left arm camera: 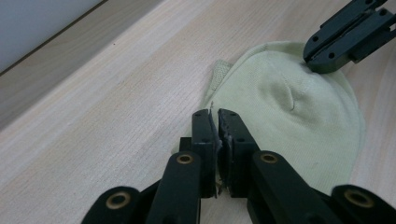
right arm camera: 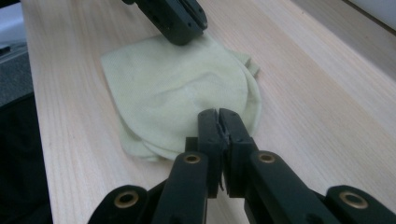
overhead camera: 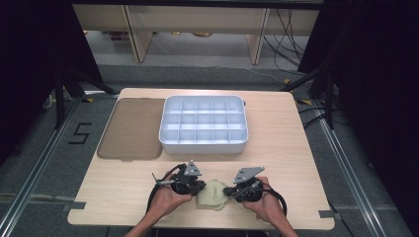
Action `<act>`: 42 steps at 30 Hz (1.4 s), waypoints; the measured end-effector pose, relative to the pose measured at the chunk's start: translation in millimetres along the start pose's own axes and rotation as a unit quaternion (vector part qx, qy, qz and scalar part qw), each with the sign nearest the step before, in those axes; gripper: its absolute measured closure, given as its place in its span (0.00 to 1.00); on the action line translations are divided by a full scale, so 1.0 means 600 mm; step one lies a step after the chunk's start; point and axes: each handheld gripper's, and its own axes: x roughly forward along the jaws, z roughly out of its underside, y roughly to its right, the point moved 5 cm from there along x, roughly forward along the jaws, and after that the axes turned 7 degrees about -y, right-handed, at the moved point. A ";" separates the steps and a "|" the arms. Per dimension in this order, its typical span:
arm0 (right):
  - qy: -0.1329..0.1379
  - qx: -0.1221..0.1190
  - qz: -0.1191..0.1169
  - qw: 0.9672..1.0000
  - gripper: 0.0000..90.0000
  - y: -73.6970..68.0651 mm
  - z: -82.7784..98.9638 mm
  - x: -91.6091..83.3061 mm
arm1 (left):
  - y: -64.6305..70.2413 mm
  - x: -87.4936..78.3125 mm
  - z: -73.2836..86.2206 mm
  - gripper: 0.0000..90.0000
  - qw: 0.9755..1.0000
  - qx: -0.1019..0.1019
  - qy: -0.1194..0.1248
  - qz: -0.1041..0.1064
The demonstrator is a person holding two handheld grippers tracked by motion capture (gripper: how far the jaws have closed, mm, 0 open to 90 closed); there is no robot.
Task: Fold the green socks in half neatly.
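Note:
A pale green folded cloth [overhead camera: 212, 195] lies near the table's front edge, between my two grippers. My left gripper [overhead camera: 201, 186] is shut, its tips at the cloth's left edge. In the left gripper view its black jaws [left arm camera: 215, 114] meet over the near edge of the cloth [left arm camera: 285, 112], and I see no fabric between them. My right gripper [overhead camera: 228, 190] is shut too, its tips at the cloth's right side. In the right gripper view its jaws [right arm camera: 218, 114] are together above the cloth [right arm camera: 173, 98], and the left gripper [right arm camera: 184, 35] rests at the cloth's far corner.
A white box [overhead camera: 203, 147] with several open compartments stands at the middle of the wooden table [overhead camera: 286, 153]. A flat grey-brown lid [overhead camera: 131, 128] lies to its left. The person's hands come in over the front edge.

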 end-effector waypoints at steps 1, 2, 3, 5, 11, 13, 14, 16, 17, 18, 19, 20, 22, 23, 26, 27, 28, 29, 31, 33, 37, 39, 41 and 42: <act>-0.002 -0.002 0.002 1.000 0.98 0.001 0.002 0.000 | 0.000 0.000 0.000 0.94 1.000 0.000 0.000 0.000; -0.012 -0.007 0.007 1.000 0.98 0.002 0.006 0.001 | 0.000 0.000 0.000 0.94 1.000 -0.002 0.000 -0.001; -0.022 -0.011 0.009 1.000 0.98 0.005 0.010 0.004 | -0.001 -0.001 0.000 0.94 1.000 0.000 0.001 -0.001; -0.012 0.014 0.017 1.000 0.98 0.004 0.014 0.002 | 0.002 -0.001 -0.001 0.94 1.000 -0.009 0.011 0.001; 0.024 0.005 0.009 1.000 0.97 0.000 -0.004 -0.027 | 0.030 -0.035 0.002 0.93 0.999 0.004 0.031 0.018; 0.029 0.000 0.004 1.000 0.97 -0.002 -0.004 -0.027 | 0.046 -0.041 0.012 0.93 0.999 0.011 0.023 0.025; 0.028 -0.005 -0.001 1.000 0.97 -0.003 -0.003 -0.024 | 0.051 -0.041 0.018 0.93 0.999 0.017 0.015 0.024; 0.026 0.000 0.002 1.000 0.97 -0.005 -0.003 -0.022 | 0.057 -0.035 0.032 0.93 0.999 0.027 0.002 0.029; 0.025 -0.003 -0.004 1.000 0.97 -0.007 -0.003 -0.022 | 0.058 -0.030 0.039 0.93 0.999 0.032 -0.008 0.029; 0.027 -0.008 -0.002 1.000 0.97 -0.006 -0.004 -0.021 | 0.059 -0.024 0.044 0.93 0.999 0.034 -0.010 0.025; 0.029 -0.009 -0.003 1.000 0.97 -0.007 -0.005 -0.021 | 0.058 -0.024 0.044 0.93 0.999 0.031 -0.006 0.028; 0.029 -0.008 -0.003 1.000 0.97 -0.007 -0.006 -0.021 | 0.057 -0.025 0.041 0.93 0.999 0.018 -0.003 0.029; 0.030 -0.003 -0.002 1.000 0.97 -0.008 -0.006 -0.022 | 0.056 -0.038 0.035 0.92 0.999 0.030 0.006 0.028; 0.031 0.001 -0.002 1.000 0.97 -0.009 -0.006 -0.023 | 0.056 -0.043 0.033 0.92 0.999 0.033 0.009 0.024; 0.036 0.002 -0.005 0.999 0.97 -0.009 -0.008 -0.026 | 0.052 -0.052 0.038 0.88 0.999 0.019 0.015 0.021; 0.040 0.000 -0.004 0.999 0.97 -0.008 -0.008 -0.028 | 0.048 -0.054 0.041 0.85 0.999 0.013 0.019 0.022; 0.042 -0.001 -0.005 0.999 0.97 -0.009 -0.008 -0.030 | 0.043 -0.057 0.045 0.81 1.000 -0.002 0.021 0.020; 0.045 -0.005 -0.006 0.999 0.96 -0.009 -0.009 -0.032 | 0.039 -0.058 0.048 0.78 0.999 -0.020 0.028 0.018; 0.049 -0.007 -0.004 0.999 0.96 -0.007 -0.009 -0.033 | 0.031 -0.061 0.053 0.73 0.999 -0.030 0.033 0.018; 0.048 -0.002 -0.004 0.999 0.95 -0.008 -0.008 -0.034 | 0.027 -0.062 0.056 0.68 0.998 -0.043 0.034 0.025; 0.050 -0.002 -0.003 0.999 0.94 -0.006 -0.006 -0.034 | 0.029 -0.056 0.055 0.59 0.996 -0.072 0.030 0.034; 0.050 -0.001 -0.003 0.999 0.93 -0.006 -0.005 -0.035 | 0.035 -0.049 0.054 0.57 0.995 -0.081 0.030 0.042; 0.049 0.002 -0.001 0.999 0.92 -0.006 -0.005 -0.035 | 0.034 -0.044 0.055 0.55 0.997 -0.066 0.018 0.037; 0.049 0.005 -0.002 0.999 0.91 -0.006 -0.004 -0.035 | 0.035 -0.041 0.055 0.55 0.997 -0.070 0.017 0.039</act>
